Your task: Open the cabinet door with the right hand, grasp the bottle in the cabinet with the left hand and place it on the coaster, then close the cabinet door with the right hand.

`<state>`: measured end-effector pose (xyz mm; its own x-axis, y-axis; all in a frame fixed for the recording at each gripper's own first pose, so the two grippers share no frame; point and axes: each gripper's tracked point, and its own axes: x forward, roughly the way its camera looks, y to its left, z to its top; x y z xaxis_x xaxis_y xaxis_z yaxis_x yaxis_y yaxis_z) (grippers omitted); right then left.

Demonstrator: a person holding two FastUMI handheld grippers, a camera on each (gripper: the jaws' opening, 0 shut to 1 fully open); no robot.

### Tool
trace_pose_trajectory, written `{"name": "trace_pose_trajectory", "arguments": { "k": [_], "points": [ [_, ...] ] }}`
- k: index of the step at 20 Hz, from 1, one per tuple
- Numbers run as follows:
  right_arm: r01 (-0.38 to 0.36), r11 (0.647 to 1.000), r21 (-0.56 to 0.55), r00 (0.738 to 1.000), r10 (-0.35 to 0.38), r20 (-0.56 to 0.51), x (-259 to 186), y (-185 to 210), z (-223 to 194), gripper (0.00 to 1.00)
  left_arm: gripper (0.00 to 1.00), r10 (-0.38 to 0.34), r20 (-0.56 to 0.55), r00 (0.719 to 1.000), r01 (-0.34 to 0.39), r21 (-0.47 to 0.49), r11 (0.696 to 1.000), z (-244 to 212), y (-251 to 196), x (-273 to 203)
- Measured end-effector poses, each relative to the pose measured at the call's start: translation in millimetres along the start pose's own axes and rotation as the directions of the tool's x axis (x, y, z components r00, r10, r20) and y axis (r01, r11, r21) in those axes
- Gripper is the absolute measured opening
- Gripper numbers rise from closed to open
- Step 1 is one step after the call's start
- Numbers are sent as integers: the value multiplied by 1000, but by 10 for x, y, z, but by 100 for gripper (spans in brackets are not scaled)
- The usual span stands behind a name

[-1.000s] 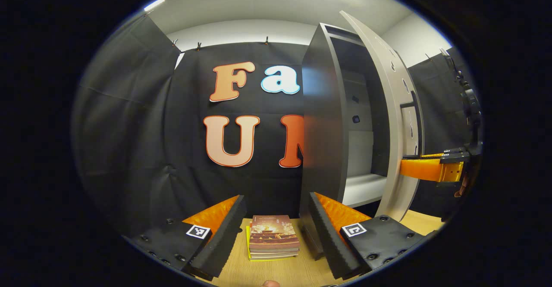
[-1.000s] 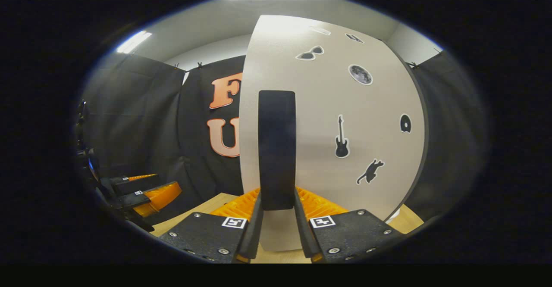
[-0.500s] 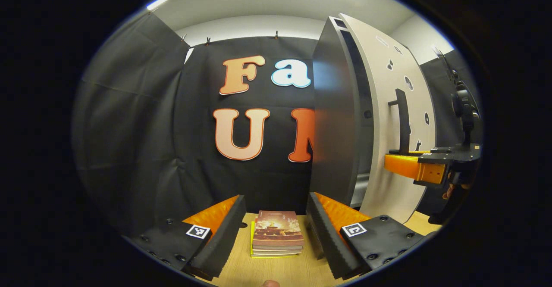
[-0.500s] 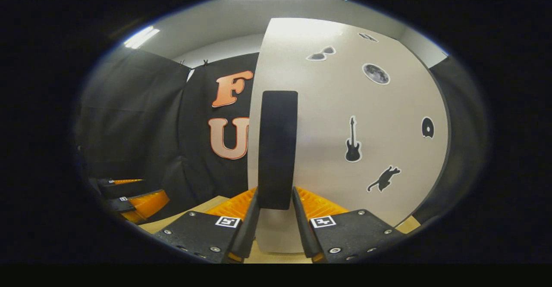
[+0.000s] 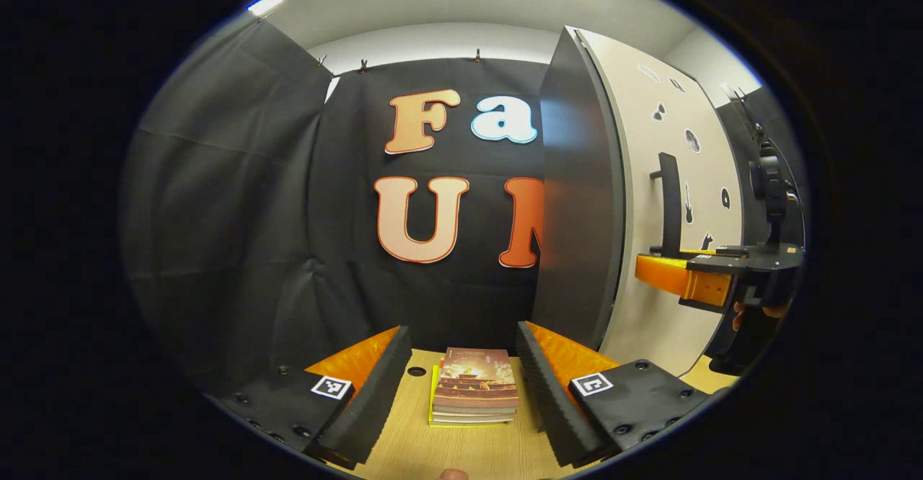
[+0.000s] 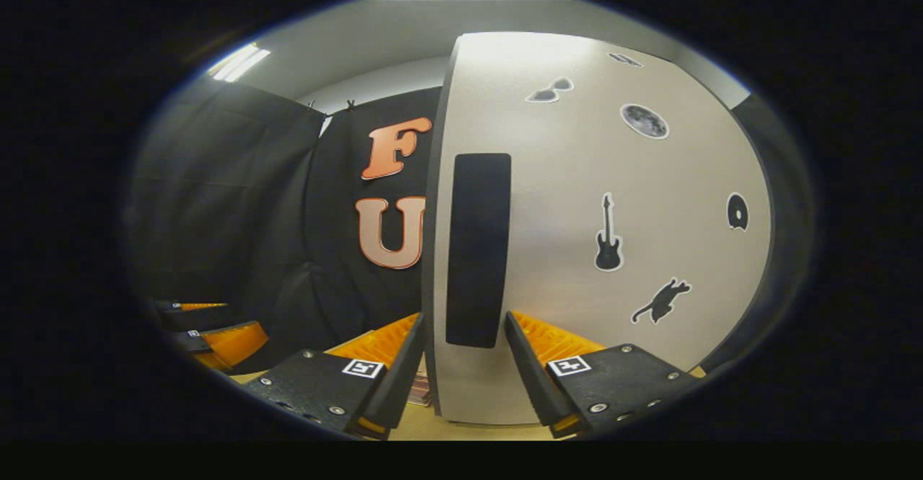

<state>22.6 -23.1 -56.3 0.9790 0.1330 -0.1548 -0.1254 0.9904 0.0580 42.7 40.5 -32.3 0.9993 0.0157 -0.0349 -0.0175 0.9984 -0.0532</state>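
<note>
The pale cabinet door (image 6: 613,177), with small dark stickers on it, stands flush against the dark cabinet side (image 5: 577,213). Its black vertical handle (image 6: 477,249) rises between the fingers of my right gripper (image 6: 465,318), which is open with a gap on the left of the handle. In the left gripper view the right gripper (image 5: 660,267) sits at the foot of the handle (image 5: 670,199), with a hand behind it. My left gripper (image 5: 461,332) is open and holds nothing, hovering over the wooden table (image 5: 404,444). Low at the left of the right gripper view is the left gripper (image 6: 216,332).
A stack of books (image 5: 476,386) lies on the table between the left gripper's fingers, with a small round hole (image 5: 416,371) in the tabletop beside it. Black cloth walls close the back and left. The cabinet stands at the right of the table.
The door swung from partly open to flush against the cabinet. The right gripper's fingers, pressed on the handle before, have spread apart. The left gripper's view shifted slightly left.
</note>
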Motion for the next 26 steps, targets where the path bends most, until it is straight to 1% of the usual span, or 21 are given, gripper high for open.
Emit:
{"name": "trace_pose_trajectory", "arguments": {
  "k": [1, 3, 5, 10, 12, 14, 16, 17, 20, 22, 26],
  "points": [
    [-1, 1000, -1, 1000, 1, 1, 6, 15, -5, 74, 95, 3, 0, 1000, -3, -1, 1000, 4, 9, -8],
    [-1, 1000, -5, 1000, 1, 4, 24, 28, -10, 81, 95, 11, 4, 1000, -11, 0, 1000, 14, 35, -25],
    [6, 1000, -8, 1000, -6, 7, 42, 33, -19, 85, 95, 19, 6, 1000, -19, 1, 1000, 13, 67, -43],
    [37, 999, -14, 999, -37, 10, 77, 36, -40, 89, 95, 26, -7, 1000, -26, -1, 1000, -39, 223, -88],
    [52, 998, -29, 999, -52, 7, 73, 42, -48, 89, 95, 18, -10, 1000, -18, -4, 1000, -60, 263, -67],
    [77, 996, -34, 997, -77, -9, 28, 23, -84, 92, 95, -1, -13, 1000, 1, 3, 1000, -71, 290, -35],
    [101, 994, -41, 995, -102, -10, -69, 27, -68, 93, 95, -37, -15, 999, 37, 8, 999, -92, 249, 9],
    [120, 992, -49, 993, -120, -8, -122, 18, -47, 93, 95, -59, -14, 998, 59, 6, 998, -94, 330, 13],
    [170, 983, -66, 985, -170, 6, -384, -2, 55, 95, 95, -109, -8, 994, 109, 5, 994, -74, 263, 82],
    [185, 981, -58, 983, -184, 26, -615, -2, 149, 95, 95, -119, 1, 993, 119, 6, 993, -46, 222, 102],
    [192, 981, -40, 979, -188, 78, -1114, -37, 340, 95, 96, -112, 12, 994, 112, -13, 994, -5, 76, 6]
  ]
}}
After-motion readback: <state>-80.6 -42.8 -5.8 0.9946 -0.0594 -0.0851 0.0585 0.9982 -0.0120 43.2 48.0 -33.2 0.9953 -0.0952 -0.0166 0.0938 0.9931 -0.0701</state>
